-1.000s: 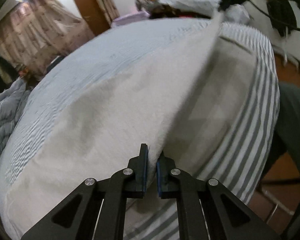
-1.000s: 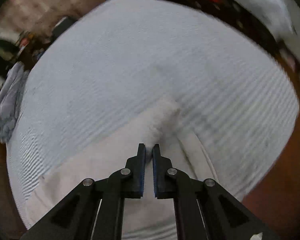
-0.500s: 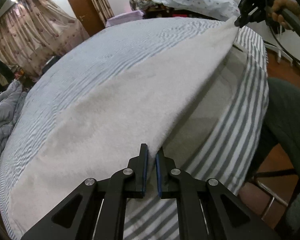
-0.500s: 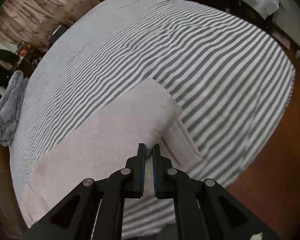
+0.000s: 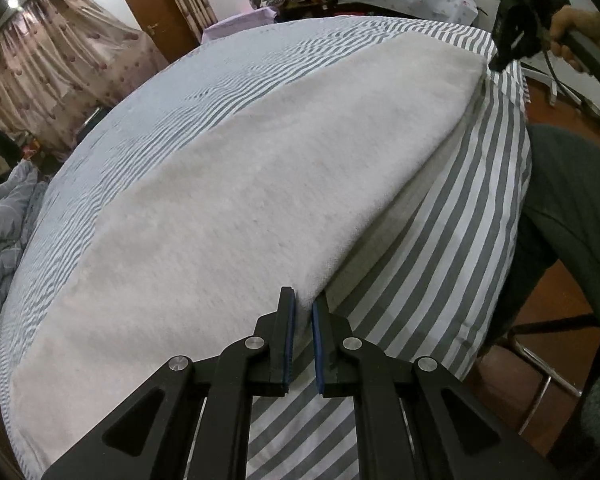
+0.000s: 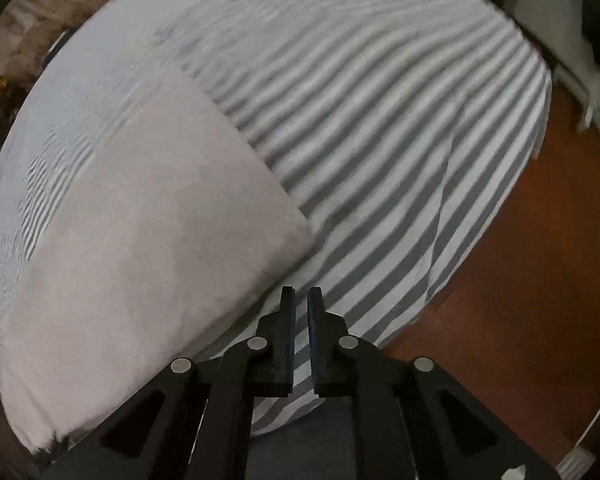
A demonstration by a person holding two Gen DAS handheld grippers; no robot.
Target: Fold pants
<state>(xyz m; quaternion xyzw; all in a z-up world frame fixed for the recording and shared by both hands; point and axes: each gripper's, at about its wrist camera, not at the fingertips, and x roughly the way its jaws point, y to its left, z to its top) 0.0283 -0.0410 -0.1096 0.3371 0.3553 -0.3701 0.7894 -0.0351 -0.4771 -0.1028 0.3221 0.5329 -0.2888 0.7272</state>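
**Left wrist view.** White fleece pants (image 5: 220, 220) lie lengthwise on the striped bedsheet (image 5: 440, 240), near its front edge. The top layer is now flat on the lower one. A sec. ago it hung as a raised tent betw. the two grippers, so the lengthwise fold appears laid down. Left gripper (image 5: 303, 294): jaws almost closed, tips at the near end of the fold edge. Pale cloth shows betw. the pads, so it seems to pinch the pants there. Right gripper (image 5: 495, 65), held in a person's hand (image 5: 572, 28), has come down at the far corner, its tip touching or just beside the cloth; jaw state can't be read from here.

**Right wrist view.** Slight blur. The pants' (image 6: 140, 240) rounded corner sits just left of and beyond the right gripper (image 6: 301, 292), not betw. its fingers. The jaws have just eased apart a crack and are all but closed; only striped sheet (image 6: 380, 160) shows in the slit. Half a sec. ago cloth was pinched there, so this corner reads as released onto the bed.

**Meaning for task.** First fold (leg over leg) prob. done, edges roughly aligned. What is left, by judgement: free the left end, smooth, then fold crosswise. Risk: the corner may shift if the right tip drags on withdrawal.
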